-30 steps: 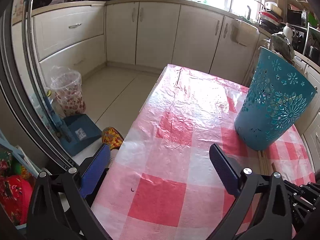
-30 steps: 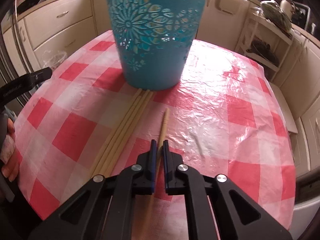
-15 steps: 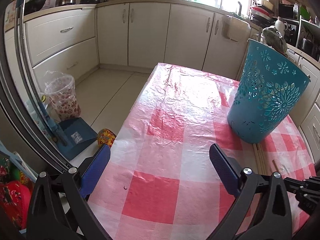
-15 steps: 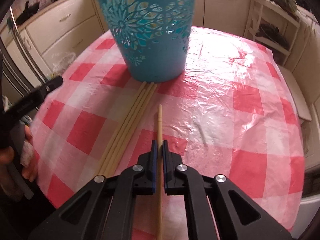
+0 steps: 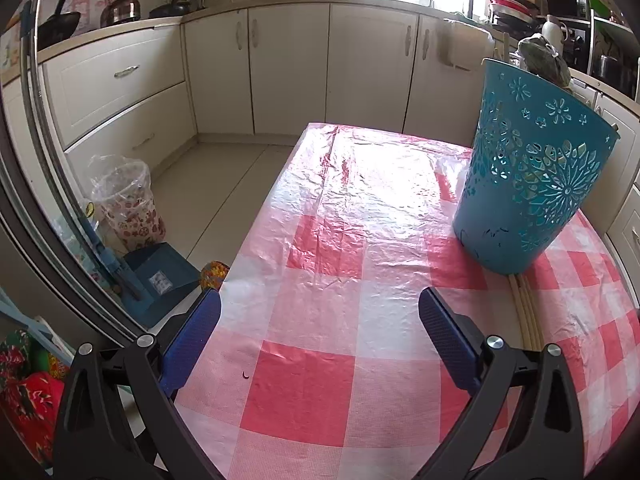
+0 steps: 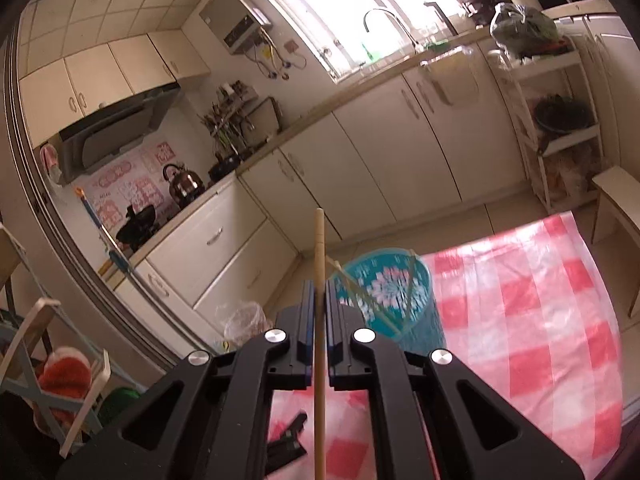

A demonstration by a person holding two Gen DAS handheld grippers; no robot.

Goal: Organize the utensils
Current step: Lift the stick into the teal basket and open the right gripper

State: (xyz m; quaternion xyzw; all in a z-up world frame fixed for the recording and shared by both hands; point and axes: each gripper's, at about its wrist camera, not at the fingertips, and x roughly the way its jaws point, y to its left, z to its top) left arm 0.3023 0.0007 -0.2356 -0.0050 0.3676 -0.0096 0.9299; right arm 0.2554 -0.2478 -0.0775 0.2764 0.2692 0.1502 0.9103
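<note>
Right wrist view: right tool (image 6: 319, 300) is pinching a single wooden chopstick (image 6: 319, 248), up above the teal cutout basket (image 6: 390, 296). That basket stands on a bench (image 5: 320, 280) with a shiny pink-checked plastic cover, more chopsticks (image 5: 524, 304) lying against its base. Left tool (image 5: 320, 320) is spread wide, nothing in it. Cream kitchen cabinets (image 5: 288, 68) all round, tiled floor (image 5: 224, 184).

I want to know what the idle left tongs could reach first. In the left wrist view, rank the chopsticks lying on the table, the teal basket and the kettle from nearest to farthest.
1. Chopsticks lying on the table: just right of the left tongs, which stand open.
2. Teal basket: standing farther up the table on the right, at the chopsticks' far ends.
3. Kettle: across the kitchen, on the counter at far left.
</note>
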